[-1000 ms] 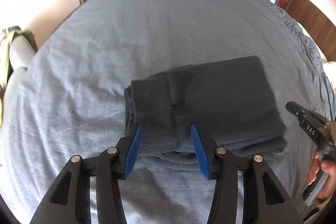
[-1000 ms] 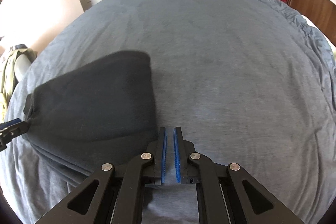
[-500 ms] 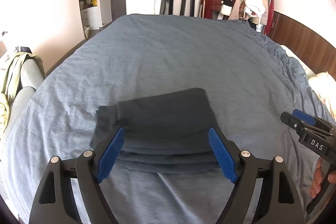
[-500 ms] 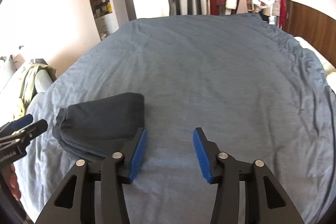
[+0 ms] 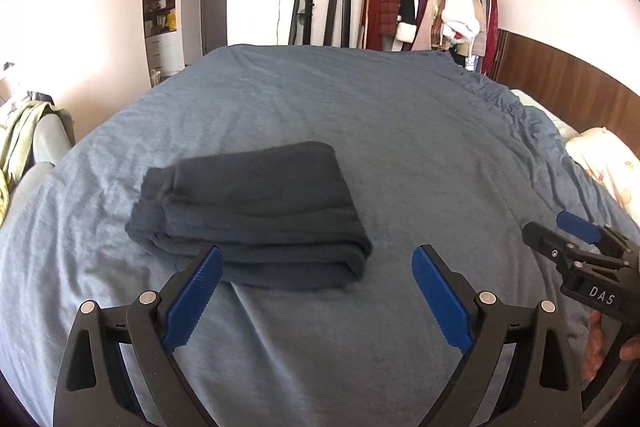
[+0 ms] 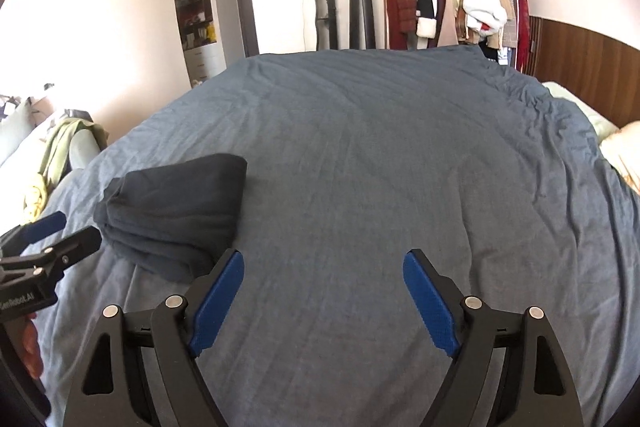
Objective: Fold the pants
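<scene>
Lying folded left of centre on the bed [image 5: 400,131], the dark pants [image 5: 248,211] looked finished, both tongs, left [image 5: 316,291] and right [image 6: 320,295], opening wide and empty, leaving only withdrawal.

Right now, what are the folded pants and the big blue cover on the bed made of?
The folded pants look like soft, matte knit cotton, maybe sweatpants: thick layers, a ribbed band at one end, no shine. The bed cover looks like thin, washed cotton or jersey: faded grey-blue, dull, with many small creases. Neither can be told for sure from looks alone.
</scene>
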The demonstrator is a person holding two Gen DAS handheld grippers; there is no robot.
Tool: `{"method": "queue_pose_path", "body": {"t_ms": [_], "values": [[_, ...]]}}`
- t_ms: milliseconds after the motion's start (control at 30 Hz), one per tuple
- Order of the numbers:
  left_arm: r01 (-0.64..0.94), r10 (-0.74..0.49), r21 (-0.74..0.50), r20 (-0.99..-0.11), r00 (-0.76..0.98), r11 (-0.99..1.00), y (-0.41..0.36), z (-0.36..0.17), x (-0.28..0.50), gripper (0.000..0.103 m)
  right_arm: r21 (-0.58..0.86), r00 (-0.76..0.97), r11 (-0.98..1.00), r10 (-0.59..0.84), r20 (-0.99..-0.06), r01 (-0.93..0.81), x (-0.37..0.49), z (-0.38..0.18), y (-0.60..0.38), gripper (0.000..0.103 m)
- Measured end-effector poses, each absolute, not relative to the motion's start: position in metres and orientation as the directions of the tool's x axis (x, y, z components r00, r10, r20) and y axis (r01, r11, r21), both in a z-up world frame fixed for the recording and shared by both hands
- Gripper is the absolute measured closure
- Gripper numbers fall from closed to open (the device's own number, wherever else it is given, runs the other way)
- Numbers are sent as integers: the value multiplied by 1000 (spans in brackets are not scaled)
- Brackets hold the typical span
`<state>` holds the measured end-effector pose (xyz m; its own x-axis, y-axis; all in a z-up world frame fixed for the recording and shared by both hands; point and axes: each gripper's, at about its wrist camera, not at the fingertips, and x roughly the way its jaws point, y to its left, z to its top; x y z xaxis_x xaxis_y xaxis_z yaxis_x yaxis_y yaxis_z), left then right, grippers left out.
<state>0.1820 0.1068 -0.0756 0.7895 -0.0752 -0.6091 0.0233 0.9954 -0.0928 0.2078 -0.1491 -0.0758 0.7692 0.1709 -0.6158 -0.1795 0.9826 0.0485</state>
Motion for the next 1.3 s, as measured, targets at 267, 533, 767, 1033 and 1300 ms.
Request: {"method": "queue_pose_path", "body": {"t_ms": [267,533,767,1033,1300], "values": [[35,-60,-54,-558,828,998,83,-78,127,4,53,790,983,173,-589,-175,166,-92,-167,20],[38,-67,-64,-556,828,997,67,-64,69,4,52,833,988,151,-533,-146,103,-75,-183,20],[35,-65,-65,-530,845,997,57,-48,29,1,32,872,993,118,-474,-117,52,-46,-194,20],[42,-64,-54,-514,856,998,41,-38,-6,0,30,890,994,109,-443,-107,10,-32,-206,18],[40,-53,-37,-516,855,999,31,-36,-22,0,23,897,994,105,-429,-105,-16,-30,-211,18]]}}
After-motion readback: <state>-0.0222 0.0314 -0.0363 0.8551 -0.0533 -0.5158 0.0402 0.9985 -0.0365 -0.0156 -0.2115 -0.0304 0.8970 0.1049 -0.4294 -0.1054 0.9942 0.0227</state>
